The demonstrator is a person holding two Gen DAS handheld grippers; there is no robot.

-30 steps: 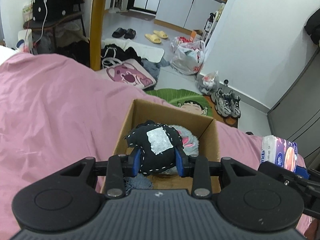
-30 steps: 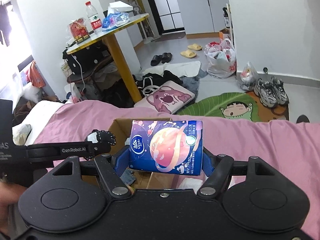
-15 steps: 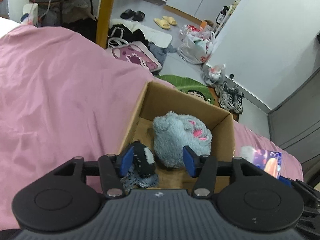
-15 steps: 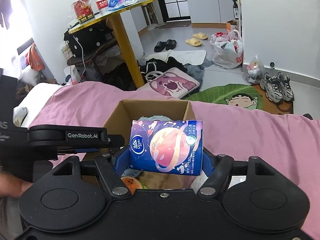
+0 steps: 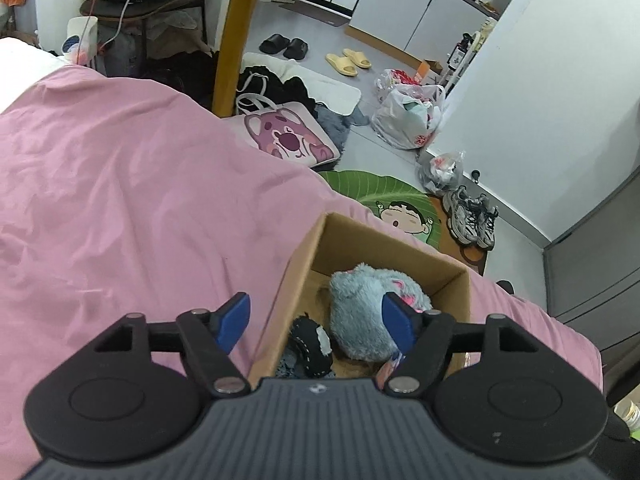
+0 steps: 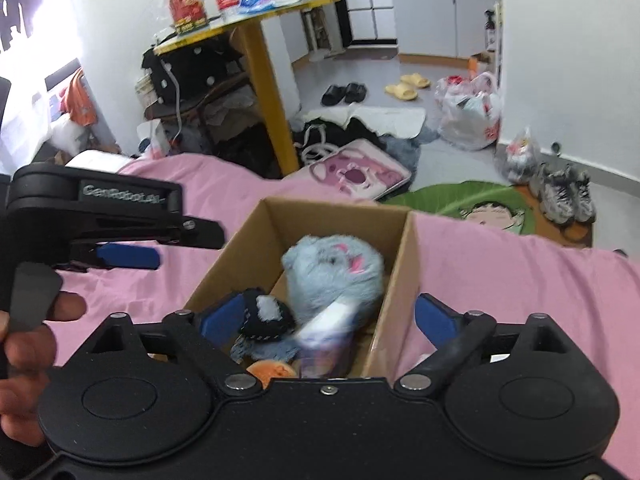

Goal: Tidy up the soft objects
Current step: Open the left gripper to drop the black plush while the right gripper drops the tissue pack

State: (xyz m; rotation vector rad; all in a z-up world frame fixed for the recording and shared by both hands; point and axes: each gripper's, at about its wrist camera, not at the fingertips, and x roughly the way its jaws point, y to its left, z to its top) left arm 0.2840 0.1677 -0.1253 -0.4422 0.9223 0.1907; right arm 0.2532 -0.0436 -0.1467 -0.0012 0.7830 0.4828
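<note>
1. On the pink bed cover [image 5: 120, 208], near its far edge: a brown cardboard box [image 6: 400, 264], open on top, with flat stiff walls.
2. Inside the box, at the far end: a round, fluffy grey-blue plush toy [image 6: 332, 276] with small pink bits.
3. Just beside it, nearer the left wall: a small black soft toy [image 6: 264, 316] with white stitches and a pale patch.
4. Under that, at the near end: something orange and round [image 6: 272, 370], partly hidden.
5. Also in the box: a blurry blue and white pack [image 6: 324, 344], tilted against the plush, too smeared to read.
6. Above the near end of the box: right gripper [image 6: 328, 316], blue pads spread wide, holding nothing.
7. Over the left wall of the box: left gripper [image 5: 316, 320], blue pads also wide apart and empty, one pad over the cover, one over the plush.
8. At the left edge of the right view: a hand [image 6: 24, 344] around the black left tool.
9. Cover: soft, smooth cloth with gentle wrinkles.
10. Beyond the bed, on the grey floor: a green leaf-shaped mat [image 5: 384, 196] with a cartoon face, grey sneakers [image 5: 472, 216], yellow slippers [image 5: 348, 62], black slippers [image 5: 284, 44], a white plastic bag [image 5: 408, 116], a pink bear bag [image 5: 288, 136].
11. Further back: a yellow table [image 6: 256, 24] with a thick leg, a bottle and snacks on top, plus white cupboards.
</note>
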